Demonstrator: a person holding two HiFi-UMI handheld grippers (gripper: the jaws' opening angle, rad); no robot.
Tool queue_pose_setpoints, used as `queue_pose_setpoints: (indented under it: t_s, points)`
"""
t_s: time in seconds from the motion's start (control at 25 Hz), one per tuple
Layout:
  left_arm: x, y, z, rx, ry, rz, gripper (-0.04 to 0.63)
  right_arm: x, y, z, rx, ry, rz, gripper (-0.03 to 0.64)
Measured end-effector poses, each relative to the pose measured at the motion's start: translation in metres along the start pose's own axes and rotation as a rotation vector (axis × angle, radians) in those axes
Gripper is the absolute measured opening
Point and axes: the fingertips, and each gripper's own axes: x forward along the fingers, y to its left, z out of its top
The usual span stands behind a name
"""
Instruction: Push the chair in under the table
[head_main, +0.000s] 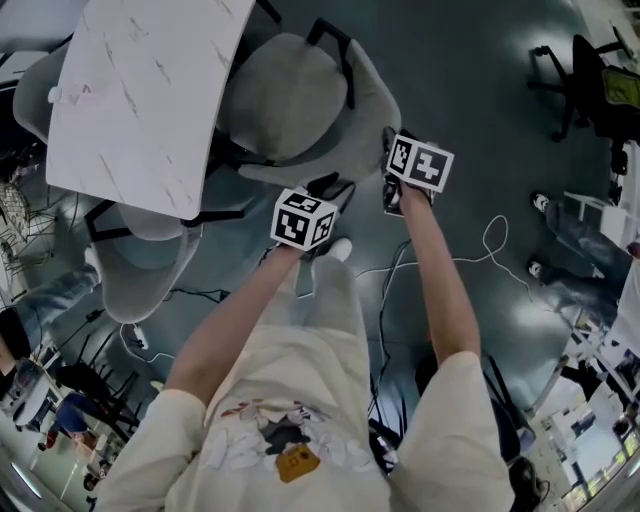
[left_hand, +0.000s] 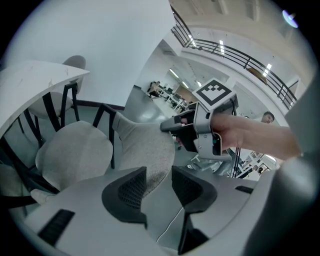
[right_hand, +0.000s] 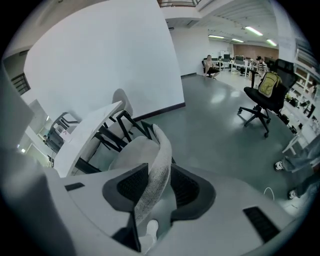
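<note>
Right claw (right_hand: 157, 172): pinching chair backrest (right_hand: 160, 147) | left claw (left_hand: 159, 175): spread, backrest edge at tips | seat (head_main: 285, 100) ahead: mostly outside bench (head_main: 140, 90) | judged left: push farther under

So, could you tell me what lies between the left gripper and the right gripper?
The chair's grey backrest: in the left gripper view its edge runs from the left gripper to the right gripper.
</note>
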Motion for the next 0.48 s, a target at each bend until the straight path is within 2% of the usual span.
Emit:
queue_pose_setpoints:
  t_s: [0.12,0.28,0.48]
  points:
    - [0.0018,-0.0006,-0.0085,0.005,-0.001,0.0,0.163,0.0007,-0.0001,-0.0033,0.012,-0.001,-0.027,0.133]
    - [0.0046,-0.0013,-0.0086,-0.027,-0.033,0.011,0.163,0.005,0.0027,-0.0015,0.012,0.003,-0.061,0.121]
    - [0.0067,0.002,-0.0079,-0.046,-0.054,0.033,0.155,0.0082,0.0023,0.0001,0.042,-0.008,-0.046,0.106]
